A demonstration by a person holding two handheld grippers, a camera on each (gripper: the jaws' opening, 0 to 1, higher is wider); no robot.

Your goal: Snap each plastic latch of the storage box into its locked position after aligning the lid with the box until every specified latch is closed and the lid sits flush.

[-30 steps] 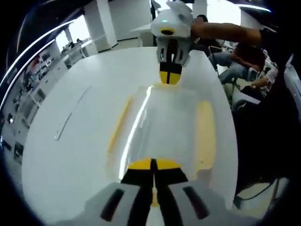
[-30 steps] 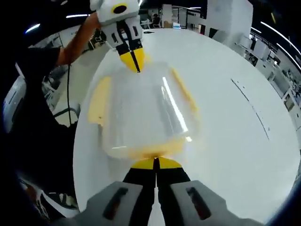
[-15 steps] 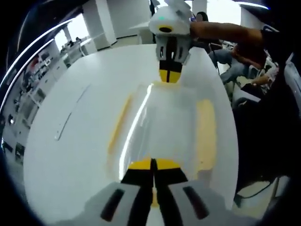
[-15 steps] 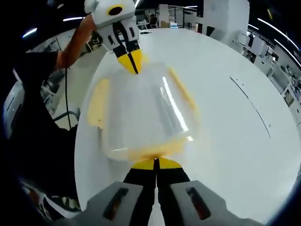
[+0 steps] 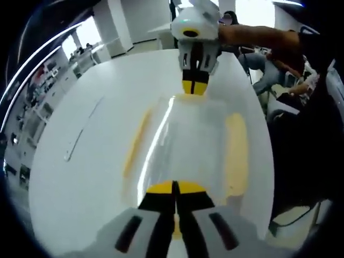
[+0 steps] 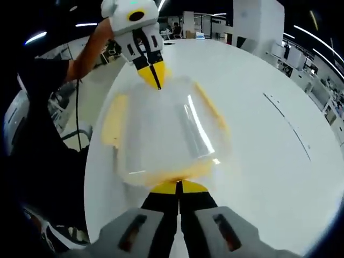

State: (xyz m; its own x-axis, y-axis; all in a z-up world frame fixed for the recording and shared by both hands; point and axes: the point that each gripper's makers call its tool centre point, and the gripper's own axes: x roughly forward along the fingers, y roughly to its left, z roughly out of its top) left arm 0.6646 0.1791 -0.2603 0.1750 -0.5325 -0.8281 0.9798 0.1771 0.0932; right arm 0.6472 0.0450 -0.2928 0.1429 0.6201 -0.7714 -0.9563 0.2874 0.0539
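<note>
Both grippers have their jaws pressed together, tips set against opposite ends of the box (image 5: 188, 145). The left gripper (image 5: 174, 188) meets the near end in the left gripper view, and the right gripper (image 6: 178, 187) meets the other end in the right gripper view; each shows across the box in the other's view, with the right gripper's yellow tips against the far edge. Whether either pair pinches an end latch or only pushes on it, I cannot tell.

Between the two tips sits the clear box with its lid (image 6: 161, 129) on, seemingly aligned. Yellow side latches run along its long edges: one (image 5: 235, 150) broad, right of the left gripper, another (image 5: 135, 142) thin, to its left.

Judging by this, the end latches are being pressed home. The next move likely calls for a firm squeeze until they snap, then a shift to the side latches.

Around the box lies a white table (image 5: 80, 177), with an office beyond.
</note>
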